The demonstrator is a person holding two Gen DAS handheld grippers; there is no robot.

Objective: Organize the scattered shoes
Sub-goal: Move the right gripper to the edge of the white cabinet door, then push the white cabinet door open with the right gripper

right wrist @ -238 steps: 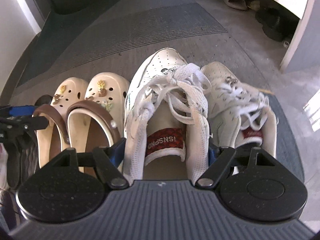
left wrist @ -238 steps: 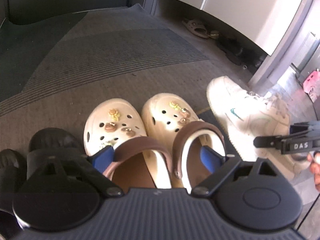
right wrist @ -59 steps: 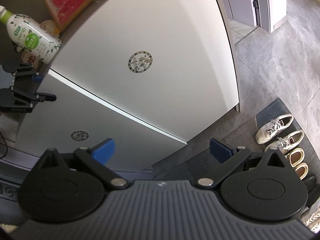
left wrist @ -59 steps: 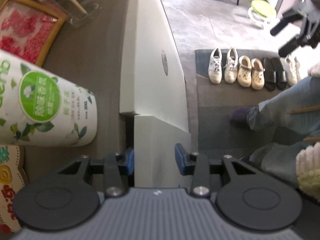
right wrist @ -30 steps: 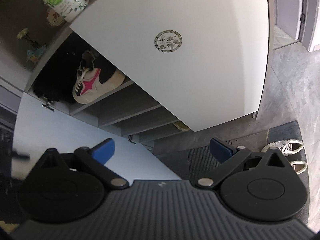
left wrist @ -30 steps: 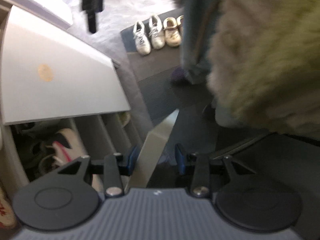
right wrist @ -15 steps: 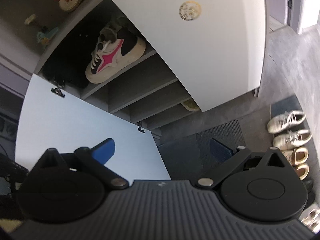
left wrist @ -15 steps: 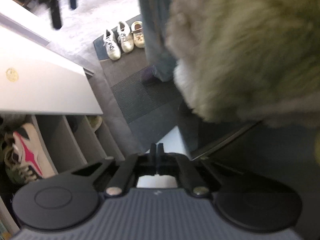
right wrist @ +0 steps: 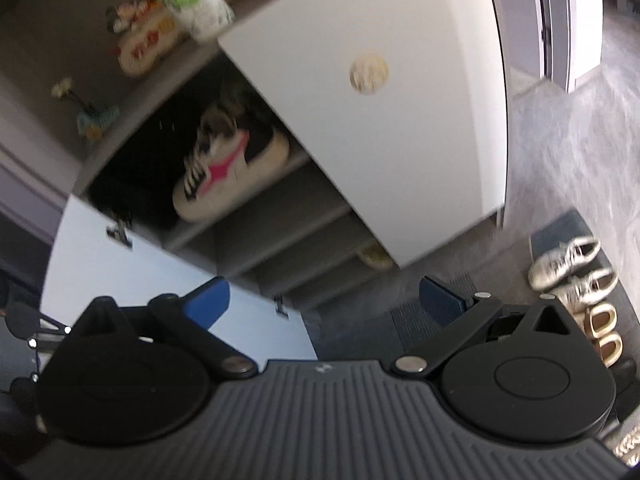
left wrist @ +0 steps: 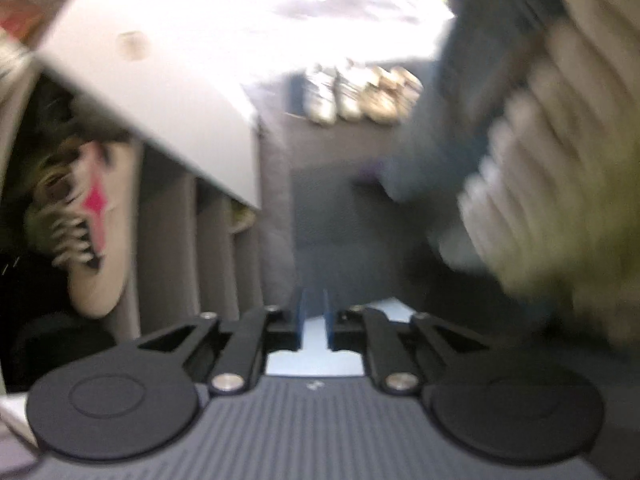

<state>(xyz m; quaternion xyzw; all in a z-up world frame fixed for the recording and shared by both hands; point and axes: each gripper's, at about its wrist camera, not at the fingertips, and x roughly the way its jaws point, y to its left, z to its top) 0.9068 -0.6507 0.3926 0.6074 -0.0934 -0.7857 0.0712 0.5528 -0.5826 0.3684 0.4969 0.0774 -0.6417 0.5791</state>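
Left wrist view was blurred: the left gripper (left wrist: 313, 322) had its blue pads nearly together with a narrow slit and nothing between them, and a row of shoes (left wrist: 360, 94) sat on the mat (left wrist: 320, 152) ahead. Right wrist view showed the right gripper (right wrist: 324, 294) spread wide and empty, facing the open cabinet (right wrist: 280, 200), where a pink-marked sneaker (right wrist: 228, 172) lay on the upper shelf.

Cabinet was open: top shelf (right wrist: 280, 176) hogged by a pink-star sneaker (right wrist: 228, 172), shelves below it mostly bare. Swung-out door (right wrist: 168, 280) blocked 8 o'clock, closed door (right wrist: 400, 120) walled off 1 o'clock.
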